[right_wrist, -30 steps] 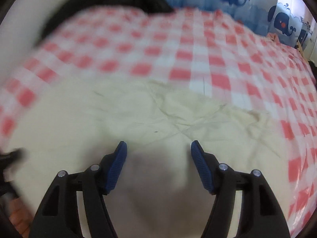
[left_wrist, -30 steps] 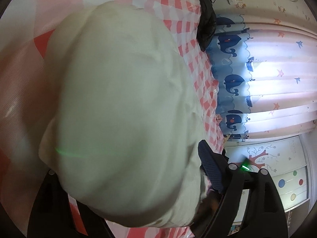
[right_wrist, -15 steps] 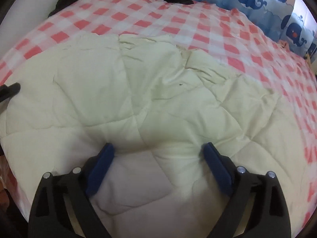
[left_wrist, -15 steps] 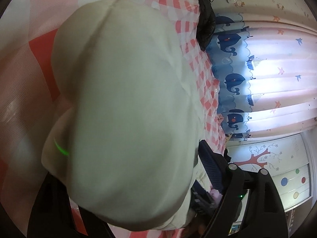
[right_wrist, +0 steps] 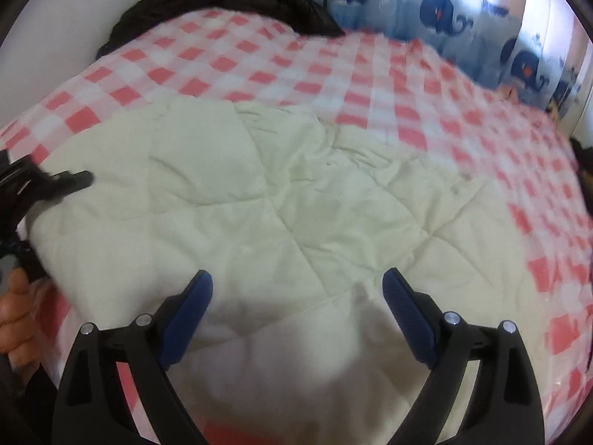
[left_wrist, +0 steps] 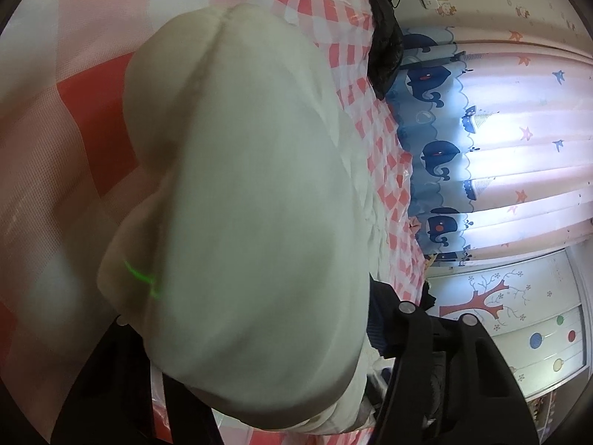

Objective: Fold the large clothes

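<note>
Two fisheye views show one cream quilted garment (right_wrist: 281, 200) spread on a bed covered by a red-and-white checked sheet (right_wrist: 333, 74). The garment is padded, stitched into large diamond panels, creased, and lies across the near half of the bed, its far edge roughly straight and its right edge trailing toward the checked area. Seen from the left wrist, a thick fold of the same cream fabric (left_wrist: 252, 222) bulges between the black arms of the left gripper (left_wrist: 244, 333) and fills most of the frame; its jaws are closing with the fold between them, though whether the pads already press on it cannot be told, since one pad is hidden. The right gripper (right_wrist: 296, 296) hovers over the near edge of the garment, blue pads (right_wrist: 192, 307) spread wide and holding nothing. A dark garment (right_wrist: 222, 3) lies heaped at the far edge of the bed. Whale-print curtains (right_wrist: 444, 7) hang at far right. No containers appear.
</note>
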The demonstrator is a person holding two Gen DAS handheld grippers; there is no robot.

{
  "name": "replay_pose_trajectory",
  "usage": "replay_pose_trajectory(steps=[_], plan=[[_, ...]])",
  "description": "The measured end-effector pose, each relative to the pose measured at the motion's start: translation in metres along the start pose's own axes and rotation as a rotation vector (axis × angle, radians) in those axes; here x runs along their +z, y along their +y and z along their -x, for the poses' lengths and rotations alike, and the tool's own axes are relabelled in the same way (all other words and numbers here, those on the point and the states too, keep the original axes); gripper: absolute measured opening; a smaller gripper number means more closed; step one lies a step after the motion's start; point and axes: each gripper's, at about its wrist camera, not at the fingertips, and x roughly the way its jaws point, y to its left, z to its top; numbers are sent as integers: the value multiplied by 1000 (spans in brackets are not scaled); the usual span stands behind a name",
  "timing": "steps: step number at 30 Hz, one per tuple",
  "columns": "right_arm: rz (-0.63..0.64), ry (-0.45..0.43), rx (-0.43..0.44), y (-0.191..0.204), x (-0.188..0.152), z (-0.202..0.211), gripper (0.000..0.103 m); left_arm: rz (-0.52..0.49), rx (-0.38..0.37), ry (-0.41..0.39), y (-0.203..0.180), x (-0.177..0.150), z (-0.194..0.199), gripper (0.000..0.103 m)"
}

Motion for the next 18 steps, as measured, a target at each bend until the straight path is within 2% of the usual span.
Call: replay_pose_trajectory(steps=[2,5,9,12,18], plan=[[17,80,16,6,-10,-23,91,-18,19,-5,-2,-2,1,56],[-26,53,39,2,-20,-41,92,-49,47,-15,-4,-1,4,55],[-21,47,48,2,-19,-41,92,-116,75,-31,-17,0,5,52],[-9,32,51,2,-20,-41,92,-217,111,-60,-36,-6,9,50],[4,35,80,-1,-20,-35,92,-294,153,-107,-66,-13,21,44]])
